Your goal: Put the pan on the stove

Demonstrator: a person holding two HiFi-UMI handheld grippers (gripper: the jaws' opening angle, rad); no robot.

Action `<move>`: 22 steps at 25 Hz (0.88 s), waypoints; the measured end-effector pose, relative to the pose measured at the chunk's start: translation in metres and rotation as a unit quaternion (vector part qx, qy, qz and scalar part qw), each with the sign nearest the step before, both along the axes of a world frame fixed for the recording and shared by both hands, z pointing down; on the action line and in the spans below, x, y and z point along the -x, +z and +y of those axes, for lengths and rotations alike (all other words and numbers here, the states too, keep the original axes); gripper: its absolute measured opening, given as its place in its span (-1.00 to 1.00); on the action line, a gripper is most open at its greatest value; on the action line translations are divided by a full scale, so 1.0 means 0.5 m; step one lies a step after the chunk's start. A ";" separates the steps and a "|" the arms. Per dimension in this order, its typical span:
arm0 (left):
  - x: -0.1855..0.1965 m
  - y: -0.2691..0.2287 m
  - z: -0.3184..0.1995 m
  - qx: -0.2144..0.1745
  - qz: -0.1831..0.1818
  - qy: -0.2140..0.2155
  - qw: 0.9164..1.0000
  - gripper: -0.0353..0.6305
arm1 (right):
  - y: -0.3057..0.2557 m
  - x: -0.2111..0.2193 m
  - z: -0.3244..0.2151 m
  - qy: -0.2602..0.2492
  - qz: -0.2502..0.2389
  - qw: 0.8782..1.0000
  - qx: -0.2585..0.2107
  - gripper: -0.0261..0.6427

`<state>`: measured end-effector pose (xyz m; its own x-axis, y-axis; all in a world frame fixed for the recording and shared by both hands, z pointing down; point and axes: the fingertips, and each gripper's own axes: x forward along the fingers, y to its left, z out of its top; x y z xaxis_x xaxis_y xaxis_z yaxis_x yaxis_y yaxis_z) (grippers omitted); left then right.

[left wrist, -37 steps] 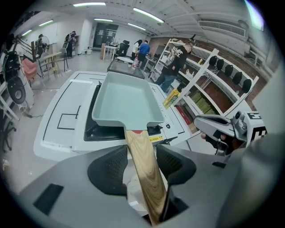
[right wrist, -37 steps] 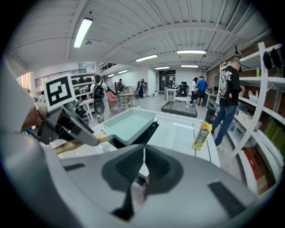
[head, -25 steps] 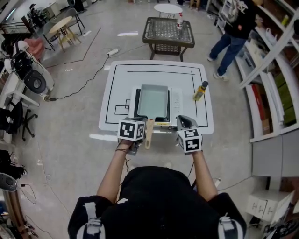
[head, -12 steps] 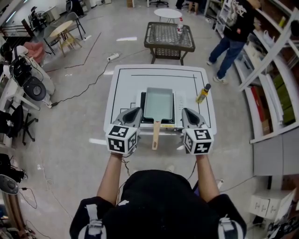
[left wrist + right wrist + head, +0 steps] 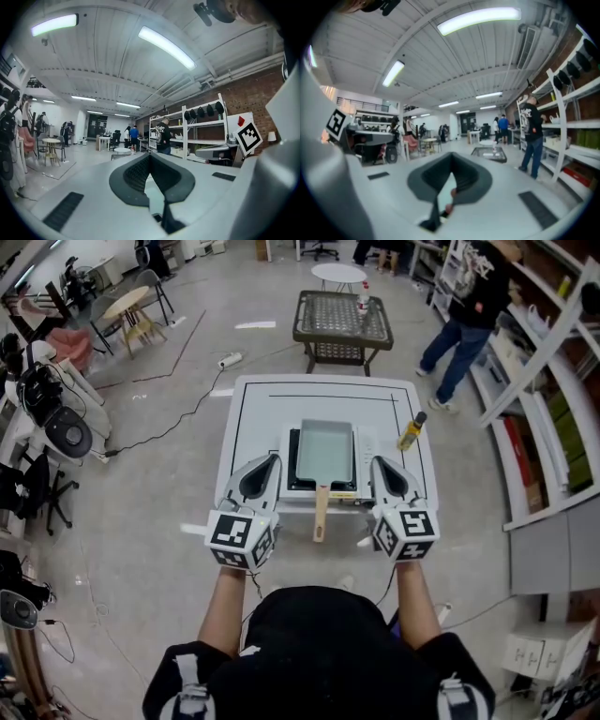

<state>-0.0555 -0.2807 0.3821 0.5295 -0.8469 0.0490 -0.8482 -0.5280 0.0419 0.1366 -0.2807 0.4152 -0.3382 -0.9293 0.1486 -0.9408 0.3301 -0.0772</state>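
The pan hides most of the stove

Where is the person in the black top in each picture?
Head view: the person is at the top right, beside the white shelves.
Left gripper view: the person is just right of centre, in front of the shelves.
Right gripper view: the person is at the right, beside the shelves.
Shared landmark: the white shelves next to the person.

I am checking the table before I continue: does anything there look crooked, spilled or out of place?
Nothing stands out. The pan sits square on the stove, its wooden handle reaching past the near edge of the table. The yellow bottle stands apart at the right. No spill shows.
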 end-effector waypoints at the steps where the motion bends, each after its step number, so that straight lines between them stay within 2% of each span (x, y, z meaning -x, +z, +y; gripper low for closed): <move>1: 0.004 0.001 0.003 -0.004 -0.006 -0.007 1.000 -0.82 | -0.001 0.002 0.003 0.000 0.001 1.000 -0.003 -0.82; 8: 0.011 0.000 0.013 -0.004 -0.006 -0.010 1.000 -0.82 | -0.007 0.015 0.011 -0.009 0.023 1.000 -0.010 -0.82; 12: 0.013 0.003 0.014 0.001 -0.002 -0.008 1.000 -0.82 | -0.002 0.020 0.008 -0.006 0.052 0.999 -0.012 -0.82; 22: 0.010 0.016 0.021 0.010 -0.002 -0.007 1.000 -0.82 | 0.010 0.034 0.011 -0.015 0.055 0.998 -0.002 -0.82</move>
<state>-0.0605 -0.2703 0.3901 0.5165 -0.8536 0.0679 -0.8562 -0.5143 0.0480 0.1195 -0.2754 0.4202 -0.3477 -0.9195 0.1833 -0.9332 0.3583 0.0275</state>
